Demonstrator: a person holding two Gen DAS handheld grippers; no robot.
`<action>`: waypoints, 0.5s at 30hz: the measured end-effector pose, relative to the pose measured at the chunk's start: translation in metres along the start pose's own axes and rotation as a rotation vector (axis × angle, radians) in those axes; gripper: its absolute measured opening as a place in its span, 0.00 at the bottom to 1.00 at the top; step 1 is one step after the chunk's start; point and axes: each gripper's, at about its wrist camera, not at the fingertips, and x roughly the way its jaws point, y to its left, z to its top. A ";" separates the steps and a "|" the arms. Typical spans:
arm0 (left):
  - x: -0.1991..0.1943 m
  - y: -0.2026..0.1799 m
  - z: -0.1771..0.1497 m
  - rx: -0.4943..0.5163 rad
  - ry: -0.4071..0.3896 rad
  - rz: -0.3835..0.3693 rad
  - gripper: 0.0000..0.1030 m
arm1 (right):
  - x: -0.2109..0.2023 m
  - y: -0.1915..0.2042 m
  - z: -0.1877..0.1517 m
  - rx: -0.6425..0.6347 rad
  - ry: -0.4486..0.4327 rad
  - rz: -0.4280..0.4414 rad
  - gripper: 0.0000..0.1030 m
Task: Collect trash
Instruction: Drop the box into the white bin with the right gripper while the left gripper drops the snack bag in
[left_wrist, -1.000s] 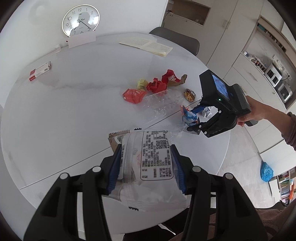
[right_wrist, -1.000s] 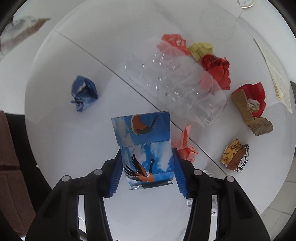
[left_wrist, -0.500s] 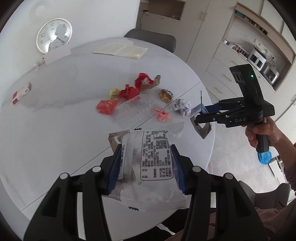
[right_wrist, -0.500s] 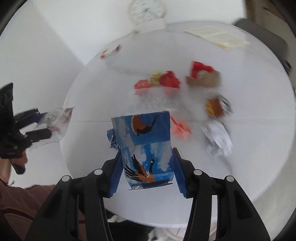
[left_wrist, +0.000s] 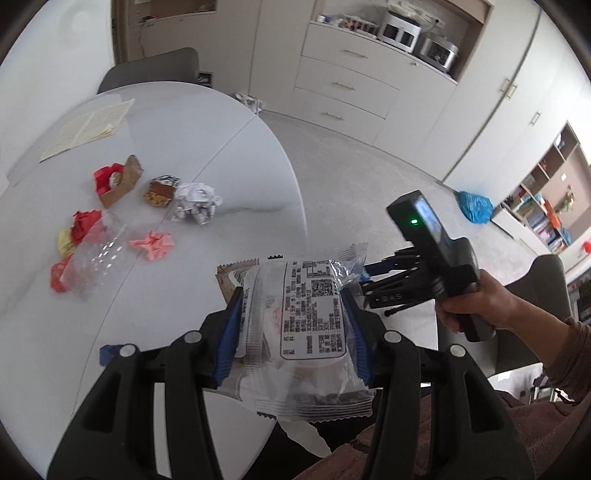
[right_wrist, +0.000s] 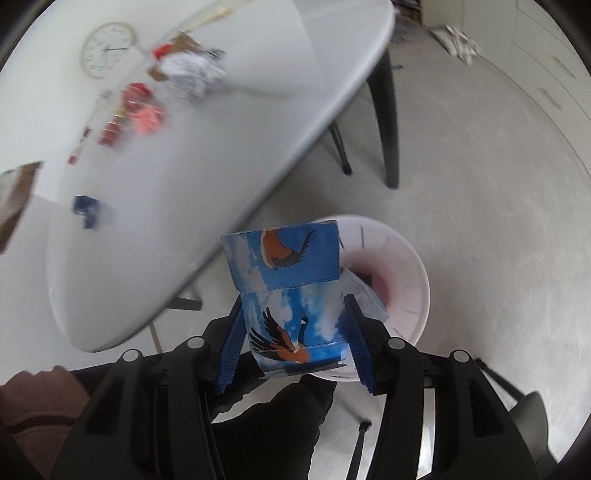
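Right wrist: blue bird-print carton (right_wrist: 291, 295) between just-opening right tool (right_wrist: 295, 349) pads; left tool (left_wrist: 293, 345) clamps clear wrapper (left_wrist: 306, 332).

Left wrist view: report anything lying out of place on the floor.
A crumpled paper lies on the floor just past the table's far edge, and a blue plastic bag sits loose near the open shelves. Both look like stray litter.
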 end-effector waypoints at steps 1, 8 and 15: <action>0.006 -0.007 0.003 0.015 0.010 -0.007 0.48 | 0.004 -0.006 -0.004 0.022 0.005 0.004 0.63; 0.049 -0.054 0.016 0.077 0.066 -0.055 0.48 | -0.023 -0.038 -0.014 0.105 -0.056 -0.047 0.85; 0.099 -0.086 0.020 0.102 0.134 -0.057 0.49 | -0.077 -0.082 -0.023 0.193 -0.159 -0.111 0.91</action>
